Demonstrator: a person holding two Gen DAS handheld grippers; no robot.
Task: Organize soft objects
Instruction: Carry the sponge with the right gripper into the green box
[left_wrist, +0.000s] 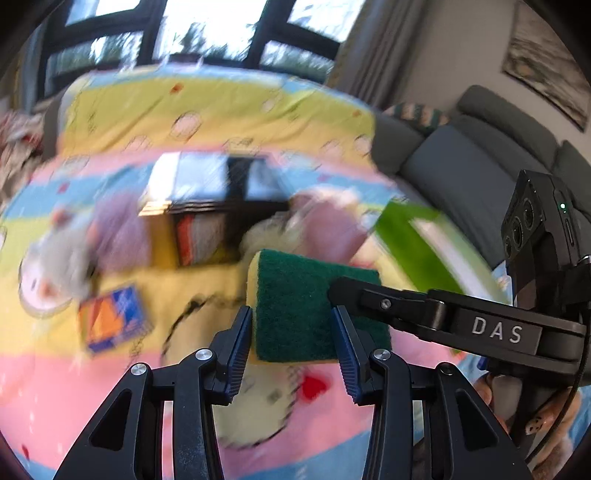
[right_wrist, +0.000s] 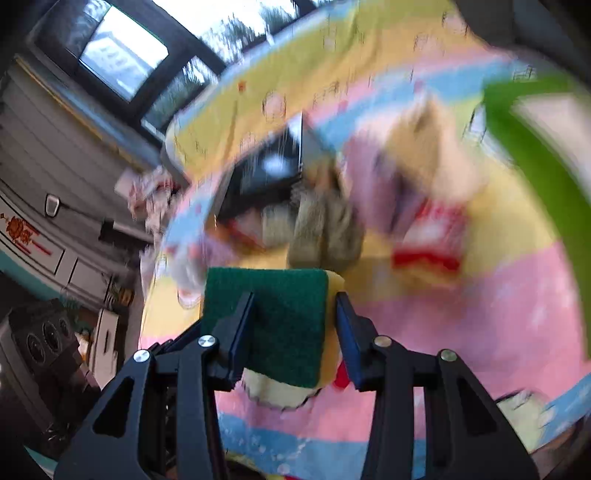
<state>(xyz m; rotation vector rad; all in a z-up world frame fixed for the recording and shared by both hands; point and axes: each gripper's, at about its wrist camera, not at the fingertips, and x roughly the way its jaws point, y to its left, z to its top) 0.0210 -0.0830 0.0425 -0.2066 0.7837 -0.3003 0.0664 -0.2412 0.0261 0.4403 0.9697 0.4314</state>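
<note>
A sponge, green scouring side over yellow foam, is held in the air above a striped cartoon tablecloth. My left gripper has its blue pads on both sides of the sponge. My right gripper comes in from the right and clamps the sponge's right part. In the right wrist view the sponge sits between the pads of my right gripper. A dark open box with folded cloths stands behind, with blurred plush toys beside it.
A grey plush and a small orange and blue card lie at the left. A green object lies at the right. A grey sofa stands beyond the table. The background is motion-blurred.
</note>
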